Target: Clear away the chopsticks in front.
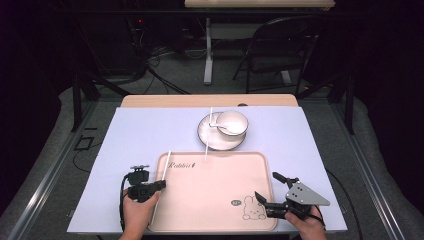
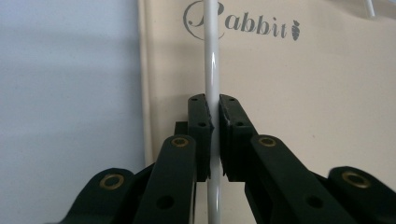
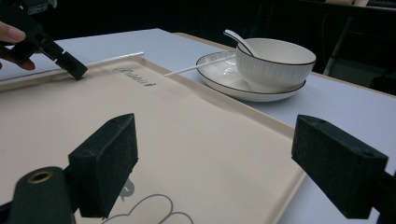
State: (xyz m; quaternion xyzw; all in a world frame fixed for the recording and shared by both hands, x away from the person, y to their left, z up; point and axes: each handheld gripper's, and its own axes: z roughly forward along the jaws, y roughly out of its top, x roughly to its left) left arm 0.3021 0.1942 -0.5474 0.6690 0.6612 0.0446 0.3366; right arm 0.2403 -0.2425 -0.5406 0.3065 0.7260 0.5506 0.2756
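**Left gripper clamps a white chopstick at the tray's left rim**

The landmark is the beige tray (image 1: pixel 215 195) with the "Rabbit" lettering, lying on the near part of the pale table cover (image 1: pixel 140 135).

The left gripper (image 1: pixel 159 185) sits at the tray's left rim, about halfway along that side. The person's left hand (image 1: pixel 136 212) comes up from the near edge of the table, wrapped round the gripper body, with the jaws pointing to the right towards the tray's inside. In the left gripper view, the jaws are pressed together on a thin white chopstick (image 2: pixel 212 84). The stick runs lengthwise just inside the tray's left rim, its far end passing over the lettering and its near end reaching towards the tray's near-left corner.

The right gripper (image 1: pixel 272 192) is over the tray's near-right corner, beside the printed rabbit drawing. The right hand (image 1: pixel 309 227) holds it from the near edge, jaws aimed left and away across the tray. Its jaws stand wide apart with nothing between them.

Beyond the tray's far rim rests a white plate (image 1: pixel 210 137) carrying a white bowl (image 1: pixel 232 122) with a spoon (image 3: pixel 238 41) in it. A second chopstick (image 1: pixel 209 135) lies across the plate, its near end reaching over the tray's far rim.
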